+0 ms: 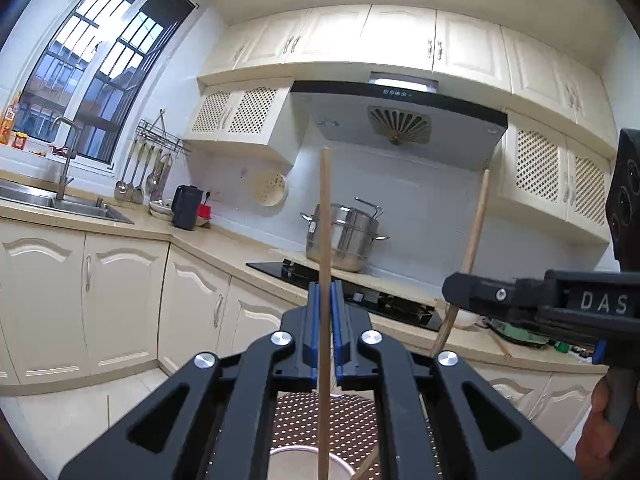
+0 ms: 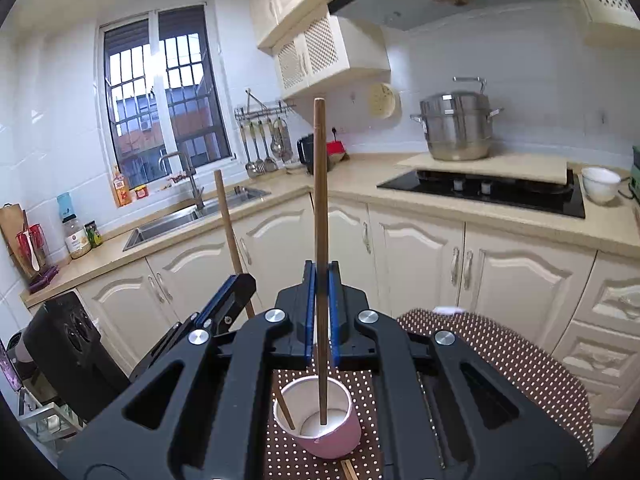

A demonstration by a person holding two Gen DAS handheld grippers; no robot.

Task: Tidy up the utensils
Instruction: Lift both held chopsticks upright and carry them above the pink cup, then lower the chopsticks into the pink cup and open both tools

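- Wooden chopsticks are the job here — your right tool is clamped on one chopstick, held upright, with its lower end already inside the pink cup and near the cup's bottom.
- Your left tool is also closed tight on its own chopstick, upright too; in the right wrist view the lower end of that stick leans just inside the cup's left rim.
- The cup stands on a brown dotted mat, directly under both tools.
- Judging by this, the task is well along: both held sticks are in the cup's mouth, but neither has been let go, so the drop is what is left for them.
- One more stick seems to lie flat on the mat just in front of the cup, at the picture's lower edge — likely still to be collected, though only its tip shows.
- Pose: your left tool points level across the kitchen, while your right tool tips a little downward; the two sit close side by side, your right tool crossing the left view from the right edge.
- Your hand shows only partly, wrapped round the right handle.
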